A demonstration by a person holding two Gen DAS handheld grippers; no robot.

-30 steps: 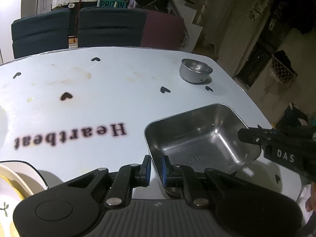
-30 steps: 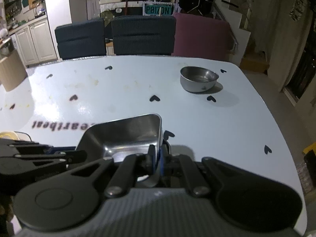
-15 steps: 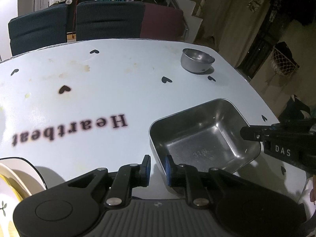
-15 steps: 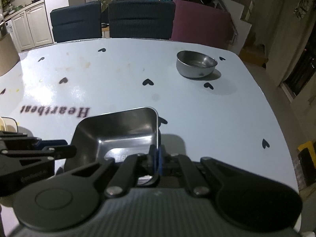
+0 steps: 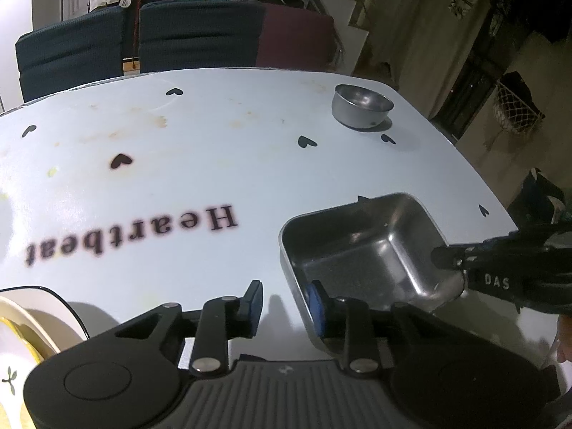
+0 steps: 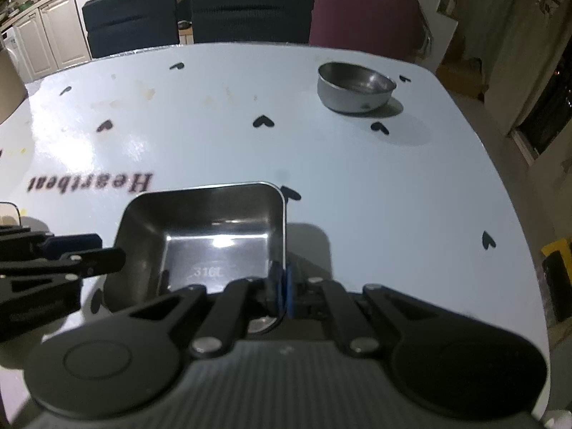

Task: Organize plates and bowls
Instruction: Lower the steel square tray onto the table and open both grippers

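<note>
Two grippers attend the square steel tray [image 6: 214,246], which sits near the "Heartbeat" lettering [image 5: 132,236]. Right gripper [image 6: 280,286] pinches its near-right wall. Left gripper [image 5: 286,304] has just been opening, fingers spread astride the rim, pads clear. Judged step: handover; next, right carries the tray toward the round bowl [image 6: 354,87], well beyond.

one square steel dish [image 5: 361,250], one round steel bowl [image 5: 361,107], three chairs [image 6: 250,7]
</note>
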